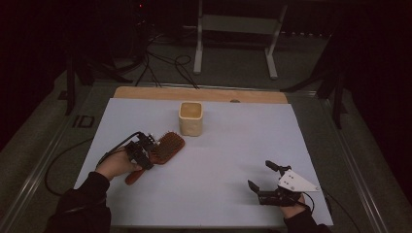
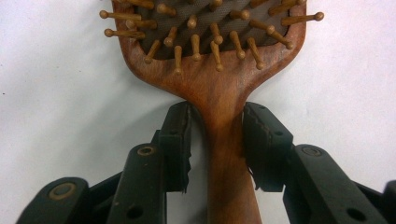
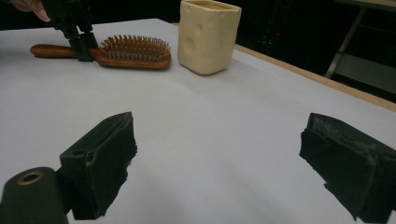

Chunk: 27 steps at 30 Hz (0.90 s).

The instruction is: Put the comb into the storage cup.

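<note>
Wooden hairbrush [image 2: 219, 88] neck sits clamped in left claw [image 2: 217, 140]; right claw [image 3: 219, 163] gapes wide.

Right hand-held gripper [image 3: 217, 163] gapes; beyond, hairbrush [image 3: 126, 52] beside cream cup [image 3: 208, 36].

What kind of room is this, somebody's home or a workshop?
Probably a lab or recording studio, not a home. A white-covered table sits in a dark room with loose cables on the floor behind it, and a person works a hairbrush beside a cream cup with handheld grippers, not bare hands.
</note>
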Available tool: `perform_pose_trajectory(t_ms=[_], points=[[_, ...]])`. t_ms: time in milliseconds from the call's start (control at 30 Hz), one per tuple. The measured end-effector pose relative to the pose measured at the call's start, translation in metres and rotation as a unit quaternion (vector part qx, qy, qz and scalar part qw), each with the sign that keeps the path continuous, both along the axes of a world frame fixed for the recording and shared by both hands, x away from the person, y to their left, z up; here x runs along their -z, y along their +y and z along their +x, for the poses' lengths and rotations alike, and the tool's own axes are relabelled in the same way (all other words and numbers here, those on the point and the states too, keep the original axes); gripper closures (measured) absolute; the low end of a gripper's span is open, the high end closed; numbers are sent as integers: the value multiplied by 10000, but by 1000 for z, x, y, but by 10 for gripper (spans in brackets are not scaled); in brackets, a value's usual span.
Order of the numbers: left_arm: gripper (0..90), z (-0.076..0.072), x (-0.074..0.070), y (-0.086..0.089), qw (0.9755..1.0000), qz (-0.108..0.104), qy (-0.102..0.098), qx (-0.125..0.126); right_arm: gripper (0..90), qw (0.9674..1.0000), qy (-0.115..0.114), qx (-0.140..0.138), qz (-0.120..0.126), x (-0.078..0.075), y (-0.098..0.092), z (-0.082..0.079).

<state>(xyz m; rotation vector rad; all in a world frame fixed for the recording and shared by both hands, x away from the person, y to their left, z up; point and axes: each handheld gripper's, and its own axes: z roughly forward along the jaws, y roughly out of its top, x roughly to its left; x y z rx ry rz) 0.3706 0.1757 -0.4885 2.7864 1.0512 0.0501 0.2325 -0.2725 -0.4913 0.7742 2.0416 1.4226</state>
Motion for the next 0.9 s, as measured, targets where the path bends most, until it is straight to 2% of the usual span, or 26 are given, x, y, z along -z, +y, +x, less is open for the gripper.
perform_pose_trajectory(t_ms=[300,467,900], points=[[687,-3,0,-7,9998,196,-2,-42,96,10000,-3,-2,-20,0,1,0],[727,-3,1,-6,9999,114,20,-111,96,10000,-1,-18,-23,0,1,0],[733,-9,0,-3,9997,-2,-174,-155,96,10000,-2,-3,-22,0,1,1]])
